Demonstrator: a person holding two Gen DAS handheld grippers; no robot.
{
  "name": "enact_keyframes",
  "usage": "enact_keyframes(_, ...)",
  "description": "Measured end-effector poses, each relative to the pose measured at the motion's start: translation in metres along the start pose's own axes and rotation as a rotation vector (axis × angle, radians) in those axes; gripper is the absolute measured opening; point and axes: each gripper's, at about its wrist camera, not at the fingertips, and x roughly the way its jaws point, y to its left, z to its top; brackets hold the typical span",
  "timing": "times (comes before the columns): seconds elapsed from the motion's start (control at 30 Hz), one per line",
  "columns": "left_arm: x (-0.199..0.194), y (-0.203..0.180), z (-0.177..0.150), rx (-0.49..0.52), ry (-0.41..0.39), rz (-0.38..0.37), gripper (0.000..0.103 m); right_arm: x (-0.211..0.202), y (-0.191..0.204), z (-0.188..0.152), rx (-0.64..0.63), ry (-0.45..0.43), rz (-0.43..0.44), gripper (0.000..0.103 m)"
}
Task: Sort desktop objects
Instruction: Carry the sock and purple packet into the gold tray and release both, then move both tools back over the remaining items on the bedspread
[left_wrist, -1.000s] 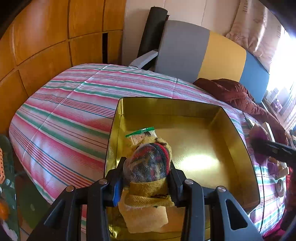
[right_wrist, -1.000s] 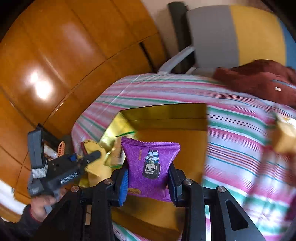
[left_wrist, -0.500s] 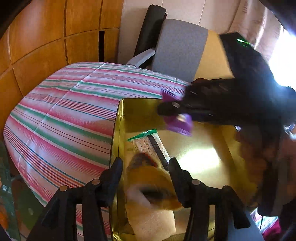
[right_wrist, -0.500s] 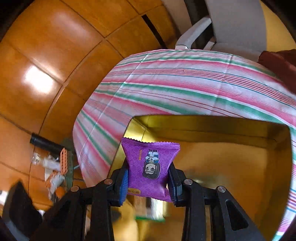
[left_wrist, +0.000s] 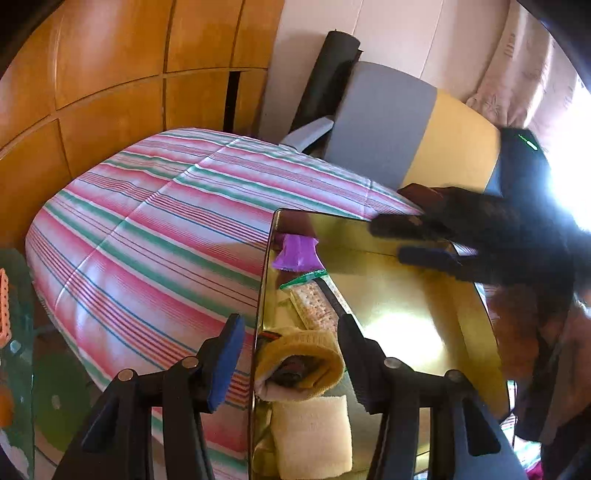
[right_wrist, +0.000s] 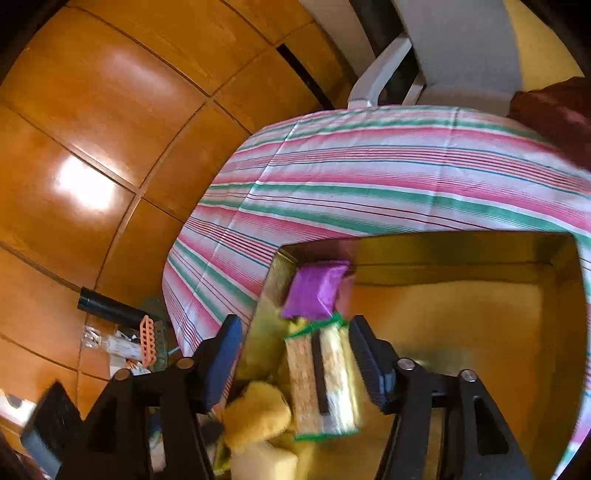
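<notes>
the purple snack packet (right_wrist: 316, 291) lies loose in the gold tin (left_wrist: 424, 306), tucked into the tin's far corner on the wardrobe side, just beyond the green-edged cracker pack (right_wrist: 321, 376). nearer than the crackers in the same tin sit the rolled yellow sock (left_wrist: 299, 360) and a pale folded cloth (left_wrist: 314, 435). the tin rests on the striped bedspread (left_wrist: 155, 236), not a table.

both tools are released: the left tool (left_wrist: 288, 354) stands with jaws spread either side of the sock and the tin's edge, touching nothing, and the right tool (right_wrist: 295, 354) hangs spread above the crackers, empty. in the left view the right tool appears as a dark blur over the tin's far rim.

judging by that, the drop-off step looks finished for both items. the next move likely calls for lifting clear of the tin and seeking another loose object; none shows plainly here.

a second ago the left tool clenched the sock and the right clenched the purple packet above the tin; now both are let go and lie inside.
</notes>
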Motion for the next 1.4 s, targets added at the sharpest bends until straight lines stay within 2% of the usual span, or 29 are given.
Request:
enact_keyframes(0.13,-0.009,-0.005,-0.001,0.005,-0.015,0.011,0.053,-0.025,0.002,-0.027,-0.070,-0.040,-0.074,0.077)
enact_keyframes(0.53,-0.032,-0.052,-0.017,0.102,-0.038,0.035,0.053,-0.091,0.007,-0.098,-0.251,-0.172,-0.327,0.081)
enact_keyframes(0.73,-0.038,-0.084,-0.030,0.199,-0.047,0.033,0.053,-0.124,0.001,-0.128,-0.320,-0.261,-0.450,0.087)
enact_keyframes(0.8,-0.039,-0.096,-0.036,0.233,-0.053,0.032,0.053,-0.134,-0.002,-0.137,-0.329,-0.301,-0.483,0.095)
enact_keyframes(0.87,-0.038,-0.104,-0.040,0.254,-0.046,0.021,0.053,-0.145,-0.009,-0.147,-0.322,-0.337,-0.507,0.101)
enact_keyframes(1.1,-0.029,-0.130,-0.055,0.325,-0.008,-0.002,0.053,-0.173,-0.041,-0.167,-0.198,-0.392,-0.532,0.102)
enact_keyframes(1.23,-0.034,-0.146,-0.066,0.382,-0.030,-0.030,0.053,-0.196,-0.062,-0.177,-0.130,-0.425,-0.573,0.102)
enact_keyframes(1.4,-0.034,-0.166,-0.077,0.443,-0.010,-0.133,0.057,-0.232,-0.105,-0.193,0.029,-0.420,-0.625,0.102)
